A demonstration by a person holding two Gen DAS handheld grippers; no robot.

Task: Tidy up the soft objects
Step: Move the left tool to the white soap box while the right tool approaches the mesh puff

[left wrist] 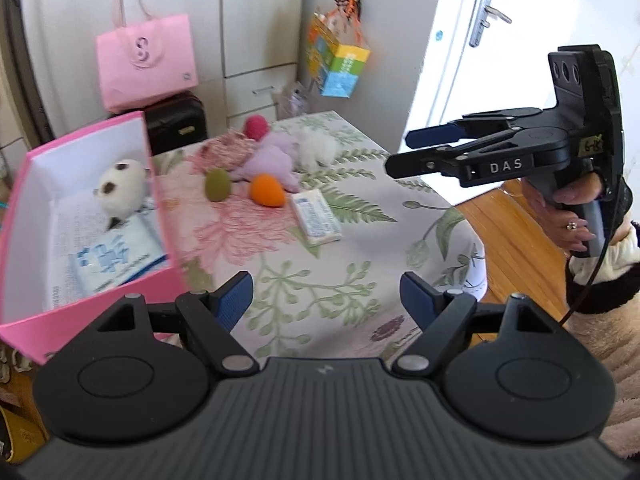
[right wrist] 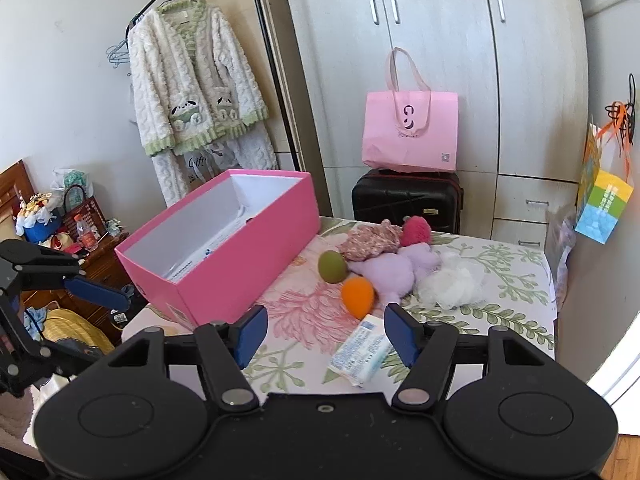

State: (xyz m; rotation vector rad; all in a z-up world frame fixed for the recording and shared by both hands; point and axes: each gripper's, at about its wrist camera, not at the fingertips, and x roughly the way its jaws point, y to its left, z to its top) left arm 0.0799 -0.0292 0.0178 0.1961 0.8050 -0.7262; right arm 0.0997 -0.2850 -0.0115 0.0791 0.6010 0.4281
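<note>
A pink box stands on the floral table, holding a white plush with dark spots and blue-white tissue packs. On the table lie a green sponge egg, an orange one, a red one, a purple plush, a white puff, a floral cloth and a tissue pack. My left gripper is open and empty. My right gripper is open and empty above the tissue pack.
A black suitcase with a pink bag stands behind the table by the wardrobe. A colourful bag hangs at right. A fleece robe hangs at left. A cluttered cabinet is left of the table.
</note>
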